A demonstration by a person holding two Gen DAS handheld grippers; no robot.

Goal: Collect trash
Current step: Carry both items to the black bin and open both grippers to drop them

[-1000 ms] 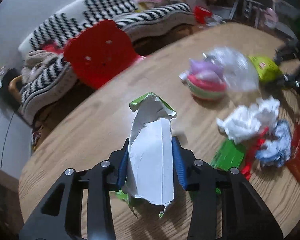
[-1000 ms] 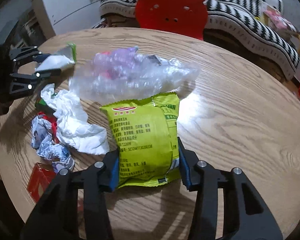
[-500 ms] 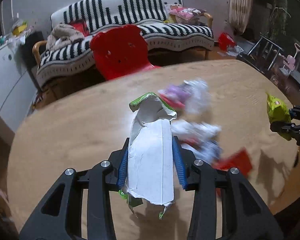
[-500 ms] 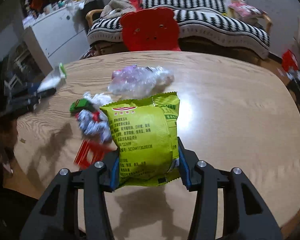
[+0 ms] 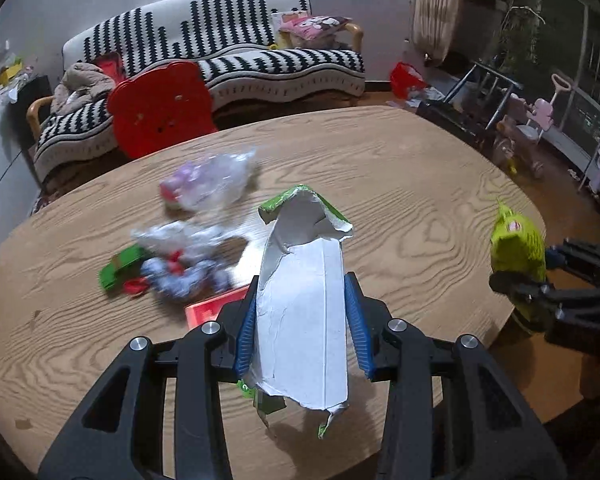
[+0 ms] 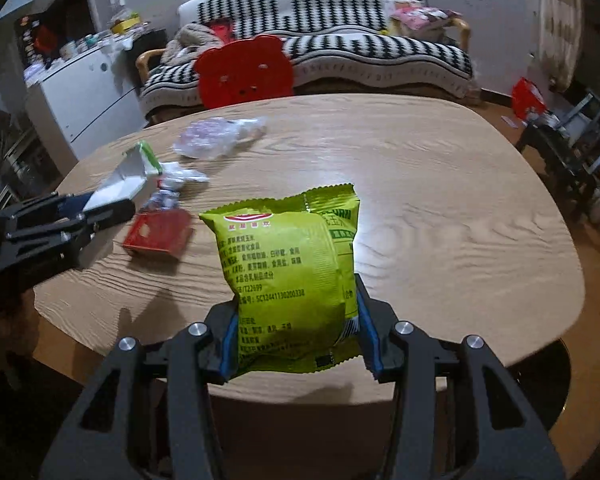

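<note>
Left claw [image 5: 300,320]: blue pads clamped on both sides of a torn white carton [image 5: 304,304] with green outer print; carton stands upright between the fingers, ragged top edge beyond the tips, bottom hanging below the pads, clear of the counter [image 5: 420,184].

Right claw [image 6: 296,328]: pads pressed on a lime-green snack bag [image 6: 288,272], bag upright, sticking out forward past the fingertips, above the counter's near edge.

On the counter, ahead-left of the left claw: clear plastic bag [image 5: 208,184], crumpled wrappers [image 5: 180,264], green box [image 5: 120,268], red packet [image 6: 158,232] lying flat, close to the left claw's tips.

Red chair [image 5: 160,108] behind the counter, striped sofa [image 5: 228,48] further back.
</note>
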